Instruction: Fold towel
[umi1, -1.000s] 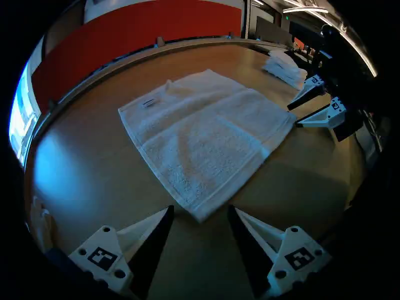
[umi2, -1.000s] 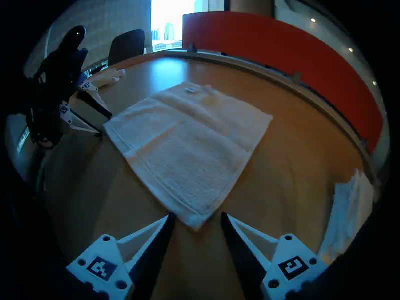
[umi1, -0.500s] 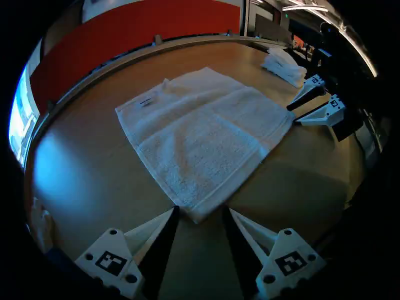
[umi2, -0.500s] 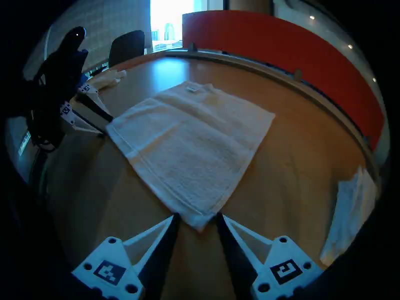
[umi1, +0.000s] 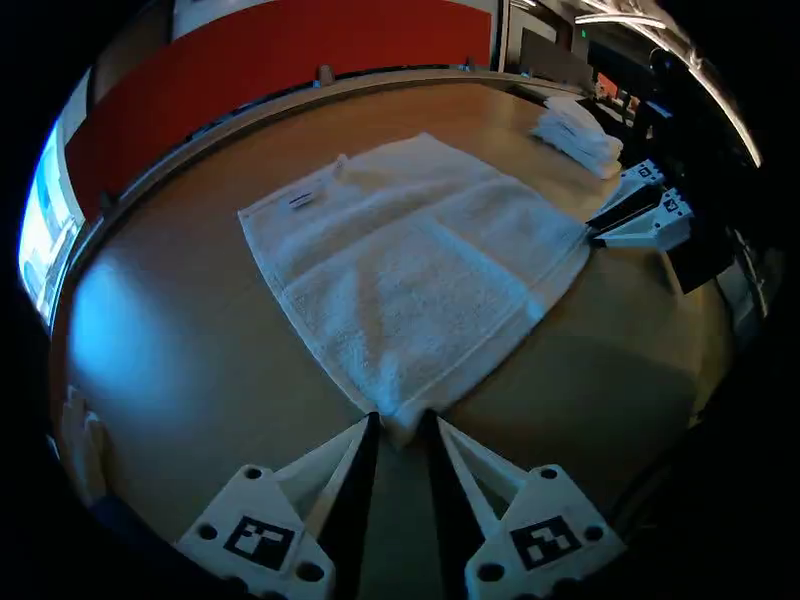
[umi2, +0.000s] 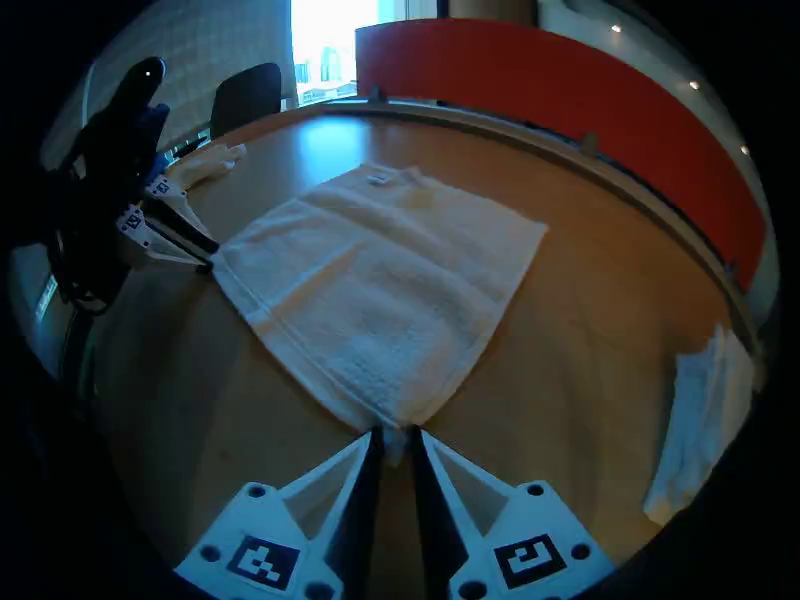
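my left gripper (umi1: 400, 440) and right gripper (umi2: 396, 450) just clenched their fingers (umi1: 352, 485) on neighbouring towel (umi1: 420, 270) corners; ready to lift and fold.

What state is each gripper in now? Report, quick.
Left gripper: closed on a corner of the white towel.
Right gripper: closed on another corner.

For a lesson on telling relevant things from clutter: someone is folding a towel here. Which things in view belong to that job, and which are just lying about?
Belongs to the job:
- white towel, spread flat
- left gripper, closed on one towel corner
- right gripper, closed on another corner

Just lying about:
- stack of folded towels at the table's side
- chair
- red panel
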